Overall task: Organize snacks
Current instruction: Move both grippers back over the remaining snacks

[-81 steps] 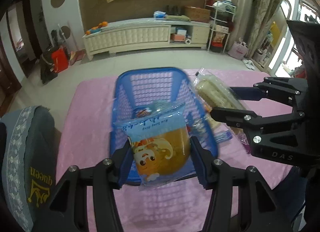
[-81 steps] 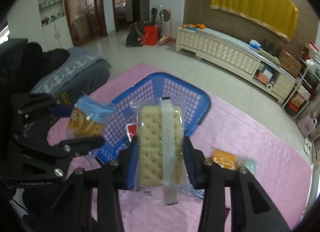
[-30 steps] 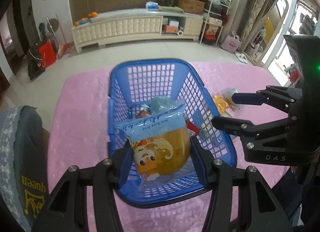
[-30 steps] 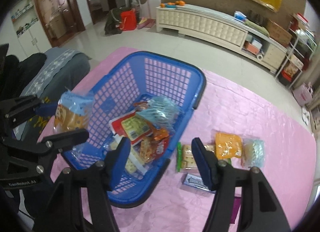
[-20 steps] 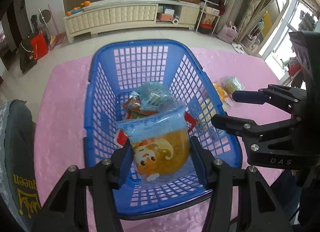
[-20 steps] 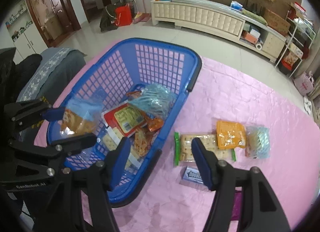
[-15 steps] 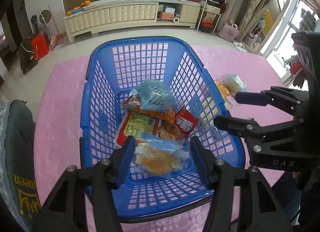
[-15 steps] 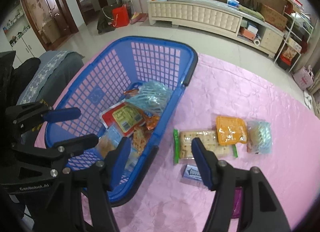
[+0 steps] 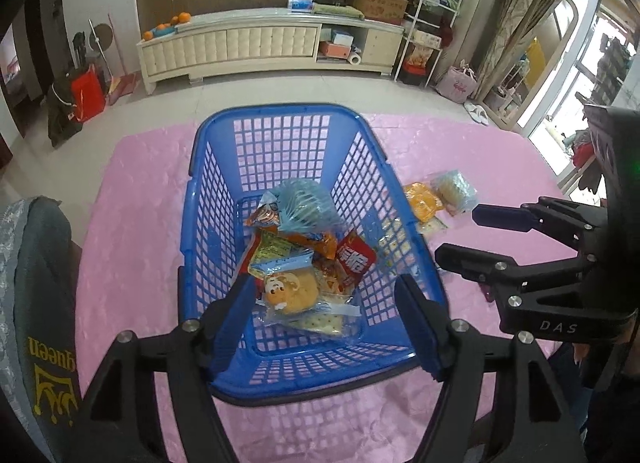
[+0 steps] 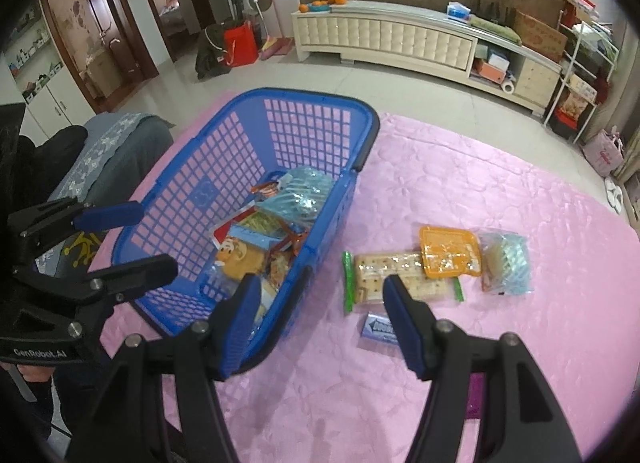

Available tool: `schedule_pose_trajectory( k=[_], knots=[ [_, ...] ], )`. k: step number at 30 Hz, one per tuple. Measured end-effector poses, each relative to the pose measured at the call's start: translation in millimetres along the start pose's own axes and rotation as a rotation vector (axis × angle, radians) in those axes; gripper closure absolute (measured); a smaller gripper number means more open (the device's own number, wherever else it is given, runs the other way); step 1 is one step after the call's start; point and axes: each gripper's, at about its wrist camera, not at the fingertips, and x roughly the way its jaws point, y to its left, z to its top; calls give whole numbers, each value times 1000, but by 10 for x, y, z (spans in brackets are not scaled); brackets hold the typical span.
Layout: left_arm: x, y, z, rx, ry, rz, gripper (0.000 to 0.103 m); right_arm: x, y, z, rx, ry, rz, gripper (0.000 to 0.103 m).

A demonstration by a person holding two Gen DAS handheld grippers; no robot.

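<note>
A blue plastic basket [image 9: 280,111] [image 10: 304,93] stands on the pink tablecloth [image 10: 480,175] with several snack packs in it. On top at the near end lies a blue-topped bun pack with a cartoon face [image 9: 292,291] [image 10: 240,259]. My left gripper [image 9: 328,303] [image 10: 128,241] hovers above the basket's near end, its jaws opening with nothing between them. My right gripper [image 10: 320,299] [image 9: 472,239] is open and empty over the basket's right rim. On the cloth to the right lie a cracker pack [image 10: 396,275], an orange pack [image 10: 450,251], a pale blue pack [image 10: 506,263] and a small blue gum pack [image 10: 378,329].
A grey chair back with yellow "queen" lettering [image 9: 36,303] stands against the table's left side. The far table edge drops to a tiled floor, and a long white cabinet [image 10: 380,39] runs along the wall beyond it.
The left gripper let go of the cartoon bun pack, which dropped into the basket, and its jaws spread wider. The cracker pack the right gripper held earlier is gone from its jaws.
</note>
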Motion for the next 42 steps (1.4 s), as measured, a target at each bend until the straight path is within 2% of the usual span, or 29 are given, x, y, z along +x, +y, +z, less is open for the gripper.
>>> schedule_pose_trajectory(
  k=[9, 12, 19, 21, 24, 33, 42],
  knots=[
    [-225, -394, 45, 49, -31, 27, 33, -404, -165, -104, 16, -48, -12, 35],
    [-248, -533, 65, 65, -42, 35, 28, -525, -279, -143, 33, -65, -18, 35],
    [-182, -930, 165, 115, -51, 31, 25, -749, -594, -233, 58, -86, -62, 33],
    [-139, -1033, 193, 129, -49, 29, 25, -794, -692, -254, 65, -94, -103, 25],
    [-82, -1196, 214, 154, -53, 27, 25, -851, -828, -314, 86, -107, -136, 22],
    [244, -1610, 275, 192, -25, -6, 25, -832, -1320, -552, 146, -91, -172, 21],
    [804, -1897, 161, 267, 43, -27, 25, -561, -1699, -831, 169, -39, -145, 21]
  ],
)
